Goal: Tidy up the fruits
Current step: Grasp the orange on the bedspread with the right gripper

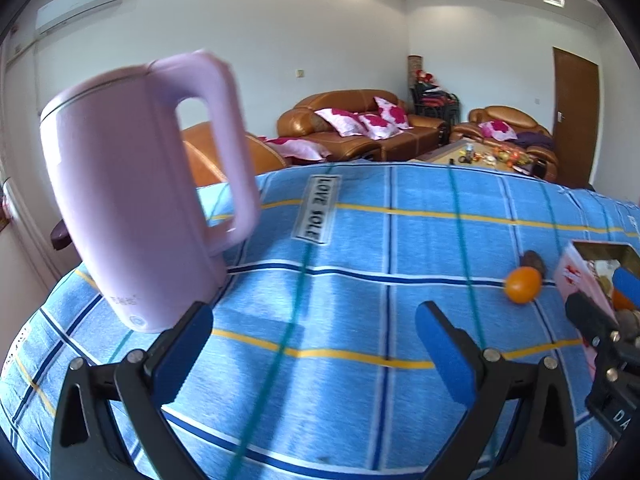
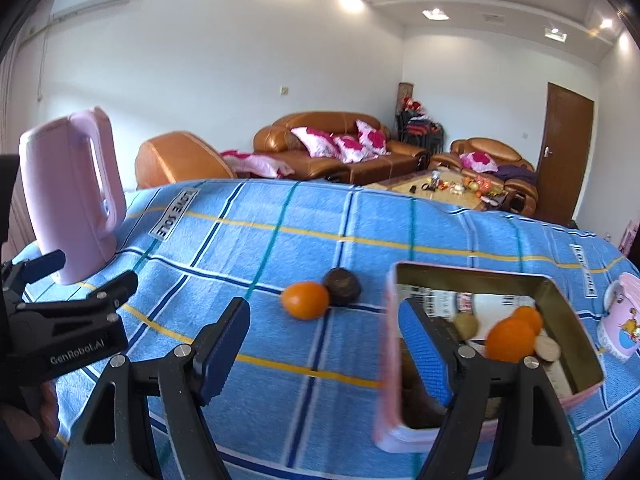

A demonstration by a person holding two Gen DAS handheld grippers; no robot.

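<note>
In the left wrist view, the pink tin (image 1: 580,280) is cut off by the right edge of the frame and partly covered by the right gripper (image 1: 600,300), so its contents are largely hidden there. In the right wrist view, the near left part of the tin's (image 2: 560,304) interior is blocked by the blue pad of the gripper's right-hand finger (image 2: 424,356), and a dark shape below that pad cannot be identified. The visible part of the tin holds two oranges (image 2: 514,338) touching each other, a greenish-brown round fruit (image 2: 466,325) to their left and a pale brown fruit (image 2: 547,348) to their right, all lying on printed paper. Outside the tin, on the blue checked cloth (image 2: 300,220), a loose orange (image 2: 305,300) touches a dark brown round fruit (image 2: 342,286); both lie just left of the tin. The right gripper (image 2: 328,344) is spread wide and holds nothing; one finger stands over the bare cloth, the other over the tin. The left gripper (image 1: 316,332) is likewise spread wide and empty above the cloth. A pink kettle (image 1: 136,200) stands near its left-hand finger; motion blur softens its outline. A pink patterned cup (image 2: 620,320) is cut off at the right edge of the right wrist view.
</note>
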